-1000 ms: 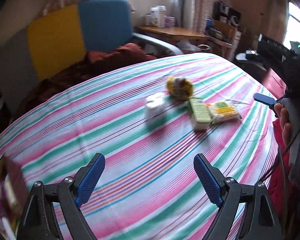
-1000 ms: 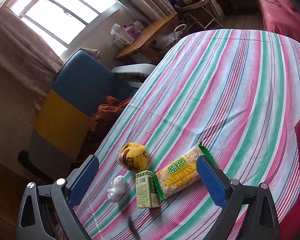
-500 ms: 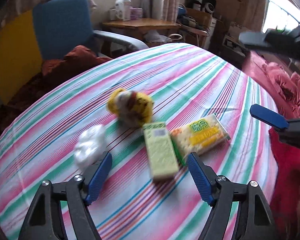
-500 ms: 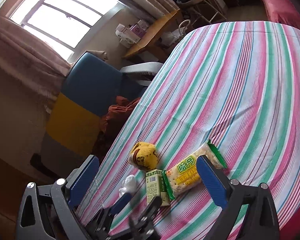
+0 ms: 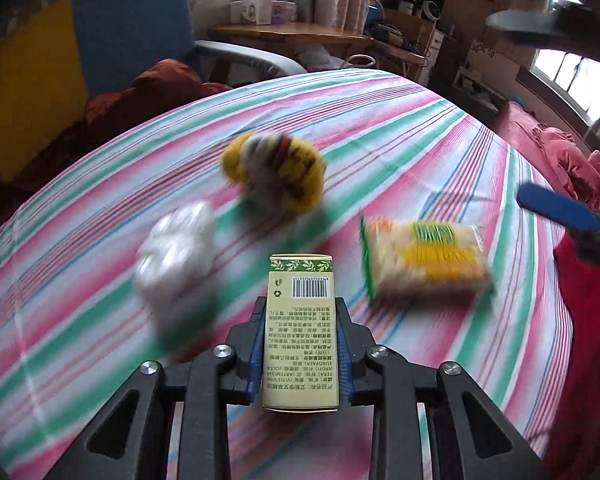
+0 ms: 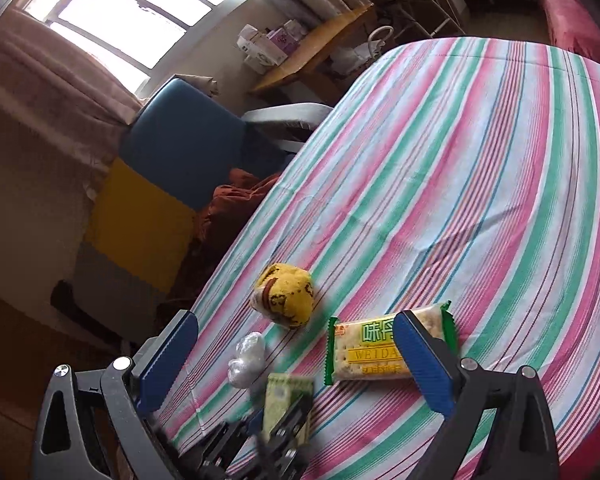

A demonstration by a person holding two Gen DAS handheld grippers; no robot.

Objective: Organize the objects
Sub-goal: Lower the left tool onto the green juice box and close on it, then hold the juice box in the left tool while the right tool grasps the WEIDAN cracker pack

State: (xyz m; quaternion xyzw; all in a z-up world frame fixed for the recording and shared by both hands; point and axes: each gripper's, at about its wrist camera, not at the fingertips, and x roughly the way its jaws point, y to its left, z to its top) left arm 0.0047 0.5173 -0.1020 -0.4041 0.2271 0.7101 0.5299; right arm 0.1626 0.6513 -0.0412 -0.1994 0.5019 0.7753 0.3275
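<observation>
Jaws of the left gripper (image 5: 300, 344) are clamped on the two long side faces of the green carton (image 5: 300, 332); jaws of the right gripper (image 6: 296, 360) stand wide apart with nothing pressed between them, hovering above the cracker packet (image 6: 372, 356).

Risk 1: the blue pads grip only the near half of the carton, so the free far end can pivot downward or slip out if the hand swings quickly. Smooth printed card offers little friction.

Risk 2: the carton sits close to the white wrapped bundle (image 5: 176, 256) on one side and the cracker packet on the other. A sideways sweep at low height can knock either one across the striped tablecloth (image 5: 440, 152).

Risk 3: the yellow plush toy (image 5: 276, 180) lies just beyond the carton's far end; pushing forward can roll it.

Orientation: the carton's long axis runs in line with the left gripper's fingers, its barcode end pointing away toward the plush toy, broad printed face up.
</observation>
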